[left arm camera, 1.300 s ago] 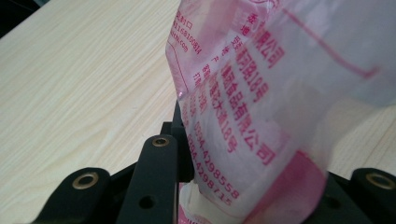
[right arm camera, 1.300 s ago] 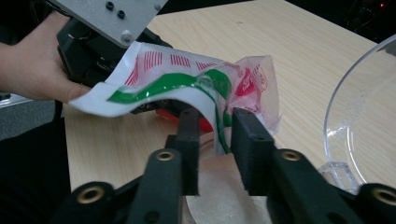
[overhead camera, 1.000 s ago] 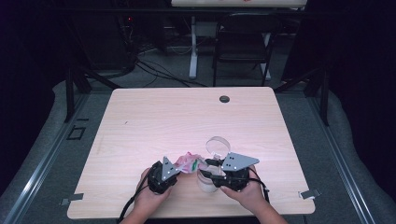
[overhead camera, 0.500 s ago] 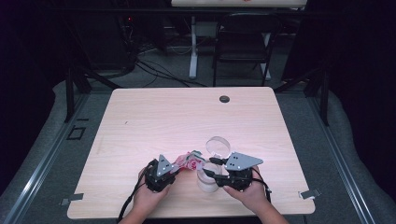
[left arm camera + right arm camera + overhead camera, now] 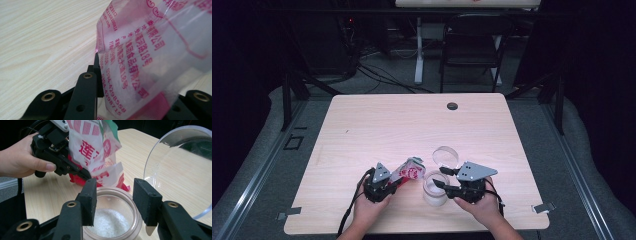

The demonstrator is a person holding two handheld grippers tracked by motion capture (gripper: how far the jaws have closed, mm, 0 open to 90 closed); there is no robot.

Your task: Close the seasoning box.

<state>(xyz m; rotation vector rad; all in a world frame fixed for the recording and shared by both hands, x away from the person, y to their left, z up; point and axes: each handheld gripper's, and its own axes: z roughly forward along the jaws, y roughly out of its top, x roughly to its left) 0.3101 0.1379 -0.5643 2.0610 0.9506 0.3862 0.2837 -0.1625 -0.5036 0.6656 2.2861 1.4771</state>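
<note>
My left gripper (image 5: 394, 181) is shut on a red, pink and white plastic packet (image 5: 409, 170), which fills the space between its jaws (image 5: 140, 82) with printed film (image 5: 150, 50). The packet (image 5: 95, 150) hangs tilted, its torn lower end just over the mouth of a clear jar (image 5: 435, 189). The jar (image 5: 112, 225) stands on the table, partly filled with white granules. My right gripper (image 5: 115, 195) has a pad against each side of the jar's rim, so it is shut on the jar (image 5: 441, 179). The jar's clear round lid (image 5: 445, 156) stands open behind it (image 5: 180, 170).
The light wooden table (image 5: 362, 130) stretches away to the far side, with a black cable hole (image 5: 452, 106) near its back edge. A dark chair (image 5: 472, 45) and cables stand on the floor beyond. A hand (image 5: 20, 162) grips the left gripper's body.
The packet has tipped up a little in the left gripper, its end now nearer the jar's mouth. Both hands stay about where they were.
</note>
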